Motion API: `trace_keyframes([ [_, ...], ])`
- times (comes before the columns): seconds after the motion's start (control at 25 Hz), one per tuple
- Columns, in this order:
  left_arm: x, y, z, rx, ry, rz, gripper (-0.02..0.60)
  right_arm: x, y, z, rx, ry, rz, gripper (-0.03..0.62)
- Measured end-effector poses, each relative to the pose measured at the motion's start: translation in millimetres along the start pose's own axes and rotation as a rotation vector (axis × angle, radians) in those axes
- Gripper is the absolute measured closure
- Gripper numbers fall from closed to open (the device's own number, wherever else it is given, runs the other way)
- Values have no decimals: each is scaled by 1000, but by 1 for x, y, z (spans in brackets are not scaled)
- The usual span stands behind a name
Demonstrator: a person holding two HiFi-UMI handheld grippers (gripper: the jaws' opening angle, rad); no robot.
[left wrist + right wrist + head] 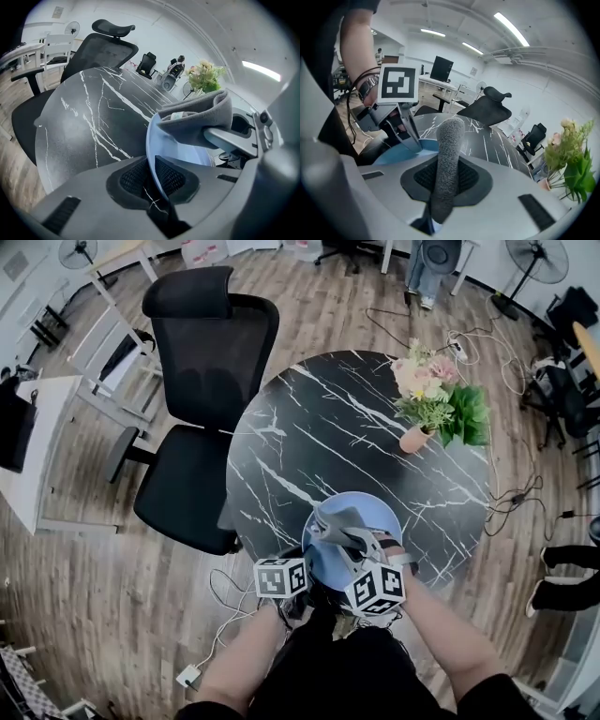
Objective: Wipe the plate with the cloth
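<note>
A light blue plate lies at the near edge of the round black marble table. My left gripper is shut on the plate's left rim; in the left gripper view the thin blue rim runs between the two mesh pads of that gripper. A grey cloth lies bunched over the plate. My right gripper is shut on it, and in the right gripper view the cloth stands up as a fuzzy roll between the pads of the right gripper. The plate shows just beyond.
A pot of pink flowers stands at the table's far right side. A black office chair is pushed against the table's left edge. Cables and a power strip lie on the wooden floor near my feet.
</note>
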State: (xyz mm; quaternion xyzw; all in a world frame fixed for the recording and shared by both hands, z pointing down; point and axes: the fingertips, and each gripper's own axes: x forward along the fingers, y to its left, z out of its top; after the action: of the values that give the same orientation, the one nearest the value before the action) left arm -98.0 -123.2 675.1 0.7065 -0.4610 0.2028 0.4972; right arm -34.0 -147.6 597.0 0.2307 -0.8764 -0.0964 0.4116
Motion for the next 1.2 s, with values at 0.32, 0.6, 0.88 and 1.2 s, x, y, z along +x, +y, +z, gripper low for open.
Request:
trace_keyframes([
  [0.32, 2, 1, 0, -12, -13, 2, 523, 32, 22, -14, -270, 73, 68, 531],
  [0.6, 2, 2, 0, -24, -15, 3, 531, 55, 30, -32, -416, 145, 131, 531],
  [0.88, 2, 2, 0, -22, -14, 17, 535, 68, 13, -42, -389, 206, 112, 531],
  [1.2, 3, 4, 1, -46, -27, 27, 543, 68, -15, -65, -313, 289, 62, 533],
])
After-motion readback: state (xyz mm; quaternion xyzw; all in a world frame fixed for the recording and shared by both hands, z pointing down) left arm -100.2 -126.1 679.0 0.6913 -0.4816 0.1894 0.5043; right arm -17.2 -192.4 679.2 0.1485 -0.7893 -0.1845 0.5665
